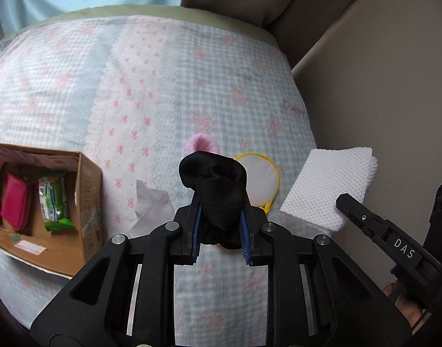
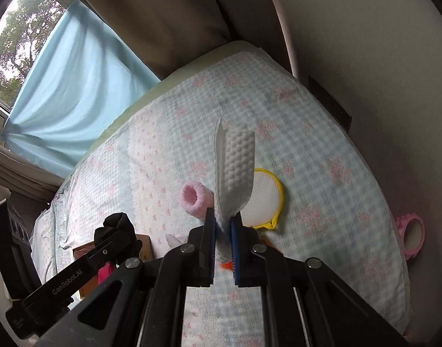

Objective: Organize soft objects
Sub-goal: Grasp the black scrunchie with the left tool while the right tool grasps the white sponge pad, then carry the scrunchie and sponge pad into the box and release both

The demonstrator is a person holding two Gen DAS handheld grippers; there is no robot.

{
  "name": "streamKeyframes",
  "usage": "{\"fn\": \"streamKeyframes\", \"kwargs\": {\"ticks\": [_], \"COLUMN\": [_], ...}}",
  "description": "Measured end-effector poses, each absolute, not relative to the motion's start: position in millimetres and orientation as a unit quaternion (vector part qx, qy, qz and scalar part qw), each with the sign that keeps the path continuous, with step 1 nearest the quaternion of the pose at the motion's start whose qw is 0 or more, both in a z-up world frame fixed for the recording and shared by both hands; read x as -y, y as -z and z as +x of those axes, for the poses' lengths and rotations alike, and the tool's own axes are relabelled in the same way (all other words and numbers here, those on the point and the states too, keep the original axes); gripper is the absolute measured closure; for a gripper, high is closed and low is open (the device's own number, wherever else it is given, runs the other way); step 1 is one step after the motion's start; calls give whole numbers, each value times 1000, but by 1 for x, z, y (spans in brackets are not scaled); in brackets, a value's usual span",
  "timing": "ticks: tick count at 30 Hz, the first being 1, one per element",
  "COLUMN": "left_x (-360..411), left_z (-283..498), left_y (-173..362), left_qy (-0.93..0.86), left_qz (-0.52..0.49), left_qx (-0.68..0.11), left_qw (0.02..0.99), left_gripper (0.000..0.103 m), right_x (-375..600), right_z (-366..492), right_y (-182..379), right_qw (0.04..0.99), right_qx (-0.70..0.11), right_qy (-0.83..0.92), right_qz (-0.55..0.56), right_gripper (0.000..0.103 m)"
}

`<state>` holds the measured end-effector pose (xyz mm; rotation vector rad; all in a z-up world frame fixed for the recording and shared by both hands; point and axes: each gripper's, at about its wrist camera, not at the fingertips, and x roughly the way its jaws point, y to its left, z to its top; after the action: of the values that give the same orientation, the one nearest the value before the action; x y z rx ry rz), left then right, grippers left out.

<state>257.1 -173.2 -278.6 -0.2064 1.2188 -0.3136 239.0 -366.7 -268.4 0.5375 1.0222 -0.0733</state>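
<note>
My left gripper [image 1: 220, 202] is shut on a black cloth [image 1: 218, 185] and holds it above the bed; it also shows in the right wrist view [image 2: 116, 228]. My right gripper [image 2: 223, 217] is shut on a white textured cloth [image 2: 235, 167] and holds it up; the cloth also shows in the left wrist view [image 1: 328, 185]. A pink fuzzy roll [image 2: 194, 199], a yellow-rimmed white mesh pad [image 2: 264, 199] and a small grey cloth [image 1: 151, 205] lie on the bed. An open cardboard box [image 1: 87, 202] stands at the left.
The box holds a pink pouch [image 1: 15, 202] and a green wipes pack [image 1: 54, 202]. A pink ring-shaped object [image 2: 412, 234] lies at the bed's right edge. Beige cushions [image 1: 365, 72] border the bed on the right and behind. A blue curtain [image 2: 76, 86] hangs at the back.
</note>
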Motion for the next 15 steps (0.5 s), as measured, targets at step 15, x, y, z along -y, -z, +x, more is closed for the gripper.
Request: {"fn": "streamKeyframes", "kwargs": {"ticks": [15], "left_x": [82], "left_z": [189], "left_y": [160], "left_qy": [115], "left_qz": [-117], "left_qx": [-512], "left_qw": [843], "left_gripper": [84], "right_x": [255], "right_z": [206], "right_y": [165], "right_qw": [861], "right_qx": [-469], "right_qy": [-77], "right_qz": [182], "right_gripper": [94]}}
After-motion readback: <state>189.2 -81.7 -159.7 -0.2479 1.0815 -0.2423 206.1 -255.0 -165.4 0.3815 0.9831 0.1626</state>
